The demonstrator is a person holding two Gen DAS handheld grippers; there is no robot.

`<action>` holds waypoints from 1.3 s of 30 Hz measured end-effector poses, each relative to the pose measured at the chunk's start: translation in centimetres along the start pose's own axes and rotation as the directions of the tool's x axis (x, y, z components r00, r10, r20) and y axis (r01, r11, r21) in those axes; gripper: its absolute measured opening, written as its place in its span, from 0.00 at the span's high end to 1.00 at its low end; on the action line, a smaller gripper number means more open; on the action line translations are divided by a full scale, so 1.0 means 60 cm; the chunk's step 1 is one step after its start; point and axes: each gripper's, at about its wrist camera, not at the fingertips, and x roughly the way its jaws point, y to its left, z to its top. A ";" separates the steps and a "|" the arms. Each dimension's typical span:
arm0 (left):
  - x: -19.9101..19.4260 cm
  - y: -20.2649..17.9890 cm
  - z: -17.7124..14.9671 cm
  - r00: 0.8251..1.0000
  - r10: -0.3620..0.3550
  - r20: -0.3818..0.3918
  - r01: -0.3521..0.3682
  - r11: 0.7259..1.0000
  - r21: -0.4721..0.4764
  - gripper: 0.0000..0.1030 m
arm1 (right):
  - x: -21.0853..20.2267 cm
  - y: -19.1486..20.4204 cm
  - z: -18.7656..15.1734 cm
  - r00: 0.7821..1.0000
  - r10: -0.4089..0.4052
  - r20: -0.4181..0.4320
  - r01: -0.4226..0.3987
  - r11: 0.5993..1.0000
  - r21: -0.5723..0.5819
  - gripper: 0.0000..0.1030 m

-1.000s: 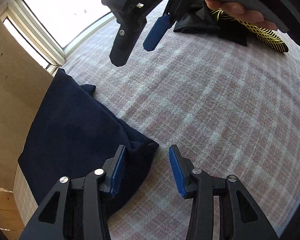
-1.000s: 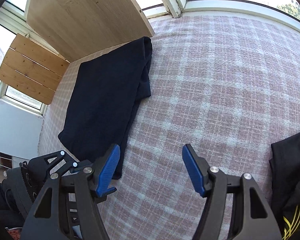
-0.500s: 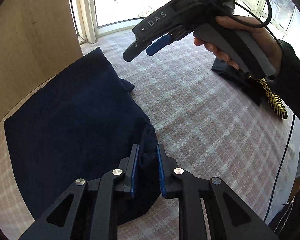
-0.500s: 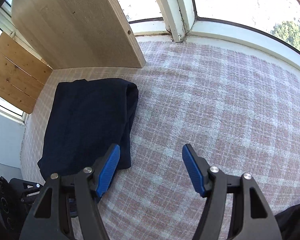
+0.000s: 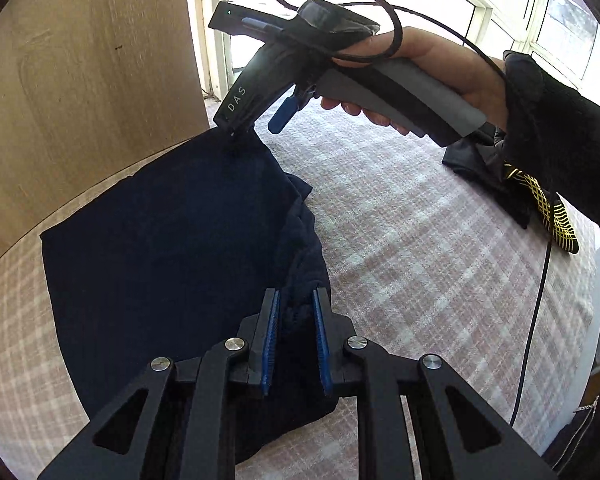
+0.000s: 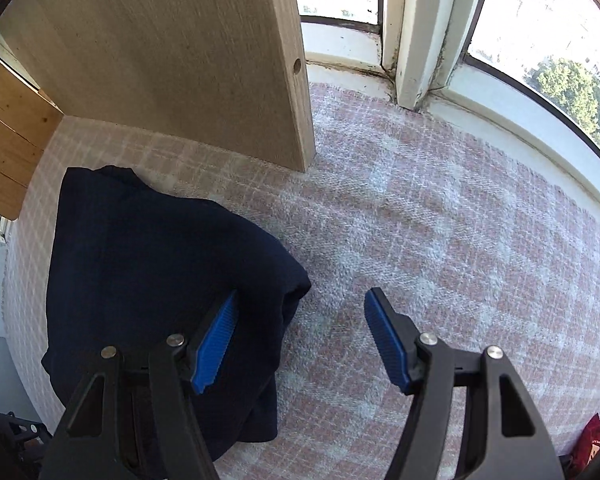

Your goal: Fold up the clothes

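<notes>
A folded navy garment [image 5: 160, 248] lies on the pink plaid blanket [image 5: 420, 240], close to a wooden board. My left gripper [image 5: 294, 308] is shut on a bunched fold at the garment's near right edge, with dark cloth filling the gap between the blue pads. My right gripper [image 5: 256, 120], held in a person's hand, hovers at the garment's far corner. In the right wrist view the right gripper [image 6: 300, 320] stands open. Its left finger is over the navy garment [image 6: 148, 272], its right finger over the bare blanket [image 6: 460, 220], and nothing is pinched.
A light wooden board [image 6: 160, 60] stands upright just behind the garment. Window frames [image 6: 412, 40] border the blanket's far side. A black garment with yellow mesh pattern [image 5: 540, 196] lies at the right. A cable [image 5: 536, 320] hangs near the blanket's right edge.
My left gripper closed from open onto the garment's right edge and raised it a little. The right gripper swept across the blanket and now hangs over the garment's far corner.
</notes>
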 end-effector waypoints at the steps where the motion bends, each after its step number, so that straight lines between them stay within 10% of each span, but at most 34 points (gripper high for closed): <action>1: -0.002 0.005 0.000 1.000 0.003 0.004 -0.003 1.000 -0.007 0.84 | 0.005 0.000 0.000 1.000 0.005 -0.014 -0.005 1.000 0.003 0.37; 13: -0.028 0.055 -0.019 1.000 -0.016 0.015 0.017 0.994 -0.105 0.90 | 0.012 -0.004 -0.004 0.993 0.114 -0.037 -0.113 0.993 0.036 0.36; 16: -0.024 0.004 -0.033 1.000 -0.006 -0.003 0.006 1.000 0.021 0.87 | 0.014 0.002 -0.006 0.992 0.114 -0.051 -0.113 0.993 0.012 0.53; 20: -0.012 -0.074 -0.041 1.000 0.005 0.002 -0.006 0.979 0.202 0.48 | 0.020 0.007 -0.006 0.989 0.130 -0.075 -0.130 0.992 0.001 0.70; 27: 0.046 -0.167 -0.052 0.993 0.113 -0.041 -0.080 0.877 0.474 0.42 | 0.019 -0.007 -0.004 0.984 0.156 -0.080 -0.155 0.988 0.023 0.80; 33: 0.080 -0.162 -0.043 0.986 0.154 -0.072 -0.106 0.888 0.447 0.37 | 0.020 0.005 0.011 0.989 0.130 -0.070 -0.130 0.992 0.006 0.80; 35: 0.083 -0.150 -0.037 0.990 0.118 -0.082 -0.075 0.912 0.403 0.40 | 0.021 0.005 0.012 0.989 0.128 -0.068 -0.128 0.992 0.007 0.80; 39: 0.083 -0.122 -0.023 0.994 0.046 -0.097 -0.016 0.958 0.287 0.82 | 0.025 -0.002 0.014 0.988 0.141 -0.065 -0.140 0.990 0.016 0.80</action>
